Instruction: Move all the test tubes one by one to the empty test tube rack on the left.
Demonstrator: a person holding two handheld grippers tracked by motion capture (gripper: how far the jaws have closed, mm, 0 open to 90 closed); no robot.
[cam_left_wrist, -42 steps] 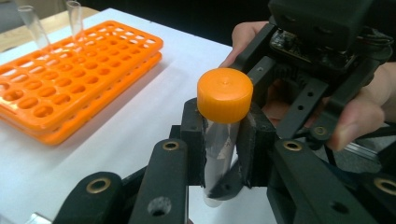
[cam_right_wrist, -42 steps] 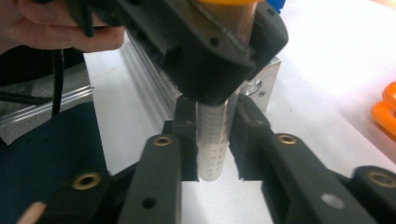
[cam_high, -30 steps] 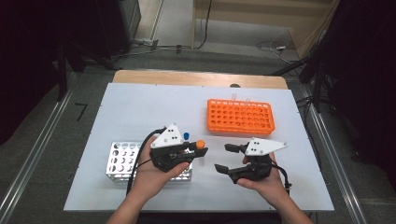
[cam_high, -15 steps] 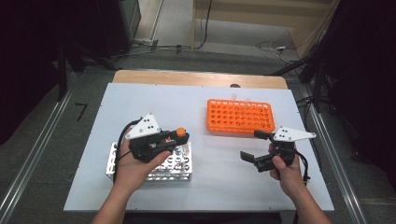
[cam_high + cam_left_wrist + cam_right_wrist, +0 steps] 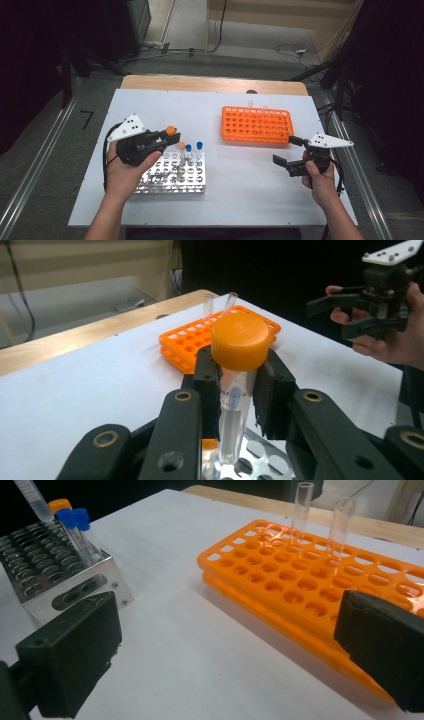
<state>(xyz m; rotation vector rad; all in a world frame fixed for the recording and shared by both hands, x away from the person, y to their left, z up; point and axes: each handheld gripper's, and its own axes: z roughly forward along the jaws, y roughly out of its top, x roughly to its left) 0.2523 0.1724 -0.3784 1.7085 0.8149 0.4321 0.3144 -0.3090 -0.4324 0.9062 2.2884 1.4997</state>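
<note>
- Left gripper (image 5: 239, 385), its jaws pinched on a clear plastic tube with an orange screw cap (image 5: 239, 342), holds it upright over the shiny metal tube rack (image 5: 172, 172) at the table's 7 o'clock.
- Right gripper (image 5: 290, 152), at 4 o'clock beside the orange plastic rack (image 5: 257, 125), has just been opening; its jaws stand spread with nothing between them.
- Two blue-capped tubes (image 5: 75, 517) and one orange-capped tube (image 5: 182, 146) already stand in the metal rack; two uncapped glass tubes (image 5: 320, 515) remain in the orange rack, so the carried tube apparently goes in next.

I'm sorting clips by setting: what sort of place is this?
Probably a lab-style recording bench: an orange tube rack holding two clear glass tubes, a metal tube rack with capped tubes, and cables on the floor behind.
</note>
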